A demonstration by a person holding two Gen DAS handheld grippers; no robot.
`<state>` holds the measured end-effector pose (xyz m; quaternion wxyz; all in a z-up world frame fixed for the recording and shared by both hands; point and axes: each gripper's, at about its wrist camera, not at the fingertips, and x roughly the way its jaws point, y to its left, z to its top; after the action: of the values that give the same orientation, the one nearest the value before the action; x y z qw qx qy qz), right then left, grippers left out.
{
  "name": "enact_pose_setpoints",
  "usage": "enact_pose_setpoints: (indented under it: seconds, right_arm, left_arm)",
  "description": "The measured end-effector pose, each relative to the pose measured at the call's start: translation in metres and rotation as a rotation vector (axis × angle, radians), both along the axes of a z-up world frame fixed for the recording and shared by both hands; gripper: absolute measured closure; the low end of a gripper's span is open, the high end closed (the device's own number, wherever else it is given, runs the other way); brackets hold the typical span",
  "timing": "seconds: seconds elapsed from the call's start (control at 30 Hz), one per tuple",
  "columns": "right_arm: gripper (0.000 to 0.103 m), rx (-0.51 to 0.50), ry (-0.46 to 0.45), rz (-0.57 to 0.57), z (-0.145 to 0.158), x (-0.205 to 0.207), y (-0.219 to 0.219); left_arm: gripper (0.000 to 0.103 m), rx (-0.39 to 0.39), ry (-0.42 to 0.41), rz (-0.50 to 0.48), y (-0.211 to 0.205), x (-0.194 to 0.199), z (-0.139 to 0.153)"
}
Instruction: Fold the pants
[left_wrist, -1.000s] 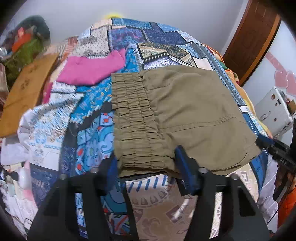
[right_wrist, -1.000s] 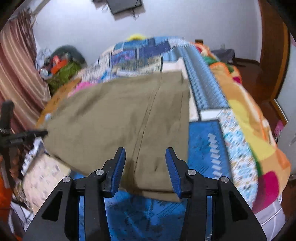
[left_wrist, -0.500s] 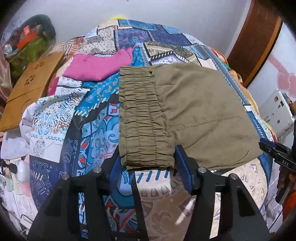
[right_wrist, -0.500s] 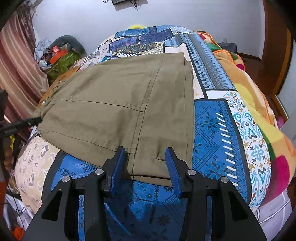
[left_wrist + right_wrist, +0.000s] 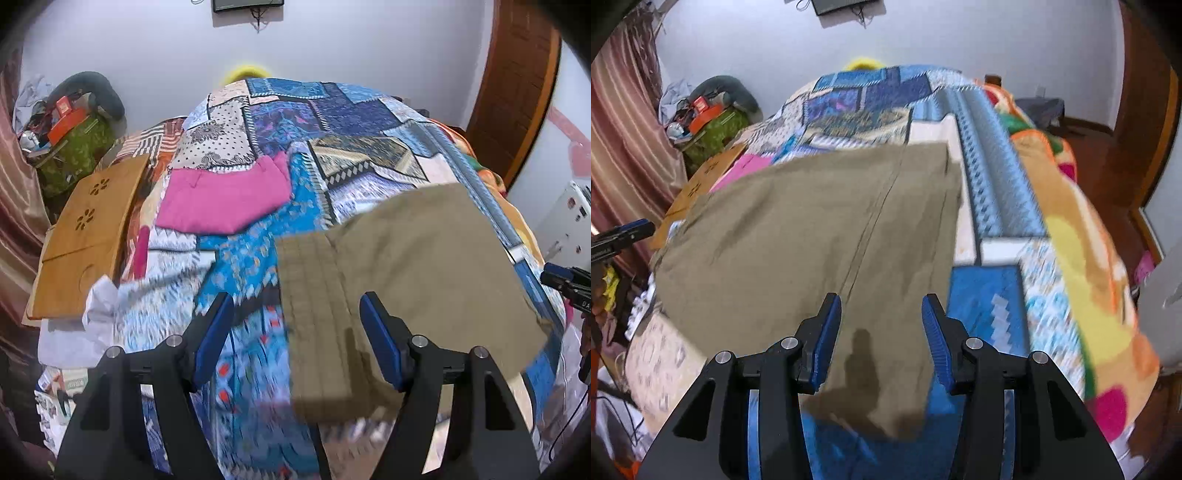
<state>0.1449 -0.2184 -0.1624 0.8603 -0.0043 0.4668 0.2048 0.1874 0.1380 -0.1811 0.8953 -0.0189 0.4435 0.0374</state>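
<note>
Folded olive pants (image 5: 417,266) lie flat on a patchwork quilt, with the gathered elastic waistband (image 5: 314,314) toward my left gripper. My left gripper (image 5: 297,328) is open above the waistband's near corner, holding nothing. In the right wrist view the pants (image 5: 820,229) spread ahead, seam running away from me. My right gripper (image 5: 881,328) is open above their near edge, empty. Each gripper's tip shows at the other view's edge.
A folded pink garment (image 5: 225,199) lies on the quilt (image 5: 288,122) beyond the pants. A wooden lap tray (image 5: 85,236) leans at the bed's left side, with cluttered bags (image 5: 74,140) behind. An orange and yellow blanket (image 5: 1082,236) covers the bed's right side. A wooden door (image 5: 517,85) stands at the right.
Both grippers have lifted and pulled back from the pants' near edge. The left gripper's jaws have opened wider. The pants stay flat on the quilt.
</note>
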Motion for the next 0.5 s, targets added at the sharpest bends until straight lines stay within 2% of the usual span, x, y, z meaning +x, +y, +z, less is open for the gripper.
enact_pose_setpoints:
  seconds: [0.17,0.3,0.5]
  right_arm:
    - [0.061,-0.029,-0.051,-0.007,0.006,0.044,0.001]
    - [0.061,-0.036,-0.062,-0.012,0.002,0.087,0.005]
    - [0.061,-0.012,-0.01,0.014,-0.022,0.135,0.023]
  left_arm:
    - [0.032,-0.006,0.037,0.014,0.012,0.043,-0.012]
    - [0.032,-0.051,0.084,0.012,0.019,0.072,-0.029]
    - [0.032,-0.074,0.119,0.01,0.021,0.096,-0.055]
